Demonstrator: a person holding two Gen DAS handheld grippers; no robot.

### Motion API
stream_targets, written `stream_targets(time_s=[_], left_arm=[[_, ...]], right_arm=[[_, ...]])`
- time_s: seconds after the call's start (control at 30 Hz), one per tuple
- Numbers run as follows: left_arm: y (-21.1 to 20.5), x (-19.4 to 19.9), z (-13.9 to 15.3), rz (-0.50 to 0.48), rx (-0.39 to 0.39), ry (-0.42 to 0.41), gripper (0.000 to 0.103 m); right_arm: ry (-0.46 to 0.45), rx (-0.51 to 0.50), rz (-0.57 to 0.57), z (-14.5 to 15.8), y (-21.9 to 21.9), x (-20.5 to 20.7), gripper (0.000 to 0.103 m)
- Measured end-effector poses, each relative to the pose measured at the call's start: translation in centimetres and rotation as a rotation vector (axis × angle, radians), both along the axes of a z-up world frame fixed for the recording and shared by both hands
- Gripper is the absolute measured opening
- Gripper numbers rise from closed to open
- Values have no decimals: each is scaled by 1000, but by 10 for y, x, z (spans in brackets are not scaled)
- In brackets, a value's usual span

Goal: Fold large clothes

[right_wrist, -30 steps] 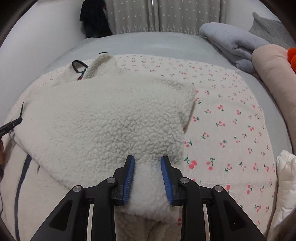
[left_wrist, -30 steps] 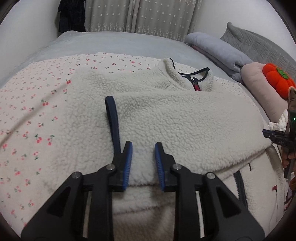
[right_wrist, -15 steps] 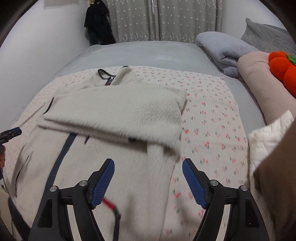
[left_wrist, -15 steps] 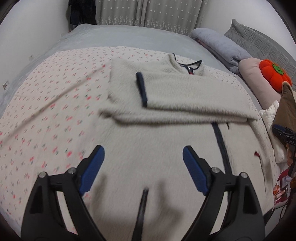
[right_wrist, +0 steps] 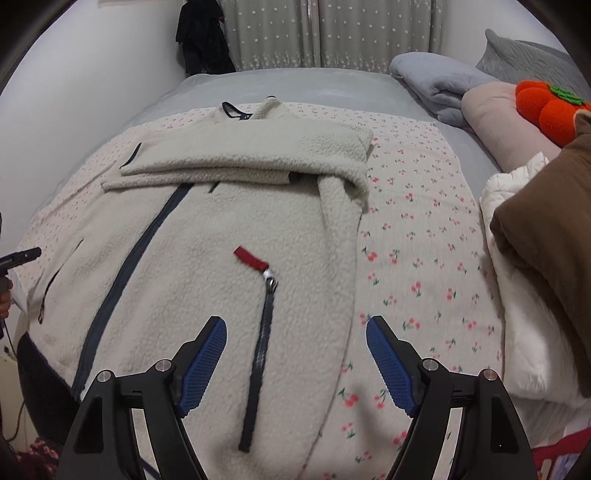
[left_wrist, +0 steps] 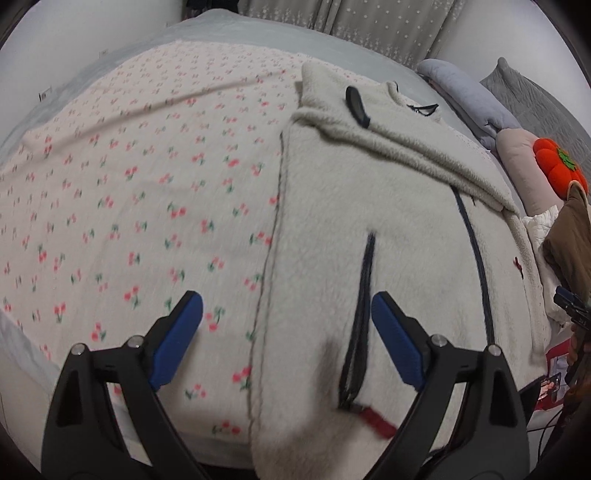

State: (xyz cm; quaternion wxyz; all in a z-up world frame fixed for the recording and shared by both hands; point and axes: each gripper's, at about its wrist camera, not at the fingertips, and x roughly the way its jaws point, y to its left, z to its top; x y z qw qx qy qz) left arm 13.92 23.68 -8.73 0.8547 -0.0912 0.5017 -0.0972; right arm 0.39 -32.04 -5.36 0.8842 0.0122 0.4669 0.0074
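Grey bedding fills the room up to the starred curtains, and over it lies a cherry-print blanket that carries the work. On that blanket the cream fleece jacket lies flat, front up, collar at the far end, both sleeves already folded across the chest, hem toward the near edge of the bed. It looks thick, soft and limp, light for its bulk, so it will likely sag and drag unless lifted at two points; the near hem corners on either side seem the best hold. Its dark centre zip and the pocket zip with a red pull tab are the only stiff parts. Left tongs and right tongs both gape wide, holding nothing, poised over the hem.
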Motion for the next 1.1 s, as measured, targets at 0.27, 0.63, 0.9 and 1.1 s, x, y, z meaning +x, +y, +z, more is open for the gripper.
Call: stream_targets(time_s=[0.27, 0.63, 0.9, 1.1], left_arm=[[11, -43, -20, -68, -87, 64, 92], [-3, -82, -13, -186, -65, -30, 43], [10, -92, -19, -186, -91, -19, 43], [17, -97, -12, -203, -130, -57, 42]], right_arm=[[19, 10, -16, -18, 9, -20, 80], [-49, 137, 382, -11, 164, -4, 73], [69, 233, 800, -42, 345, 11, 41], [147, 218, 844, -64, 390, 24, 28]])
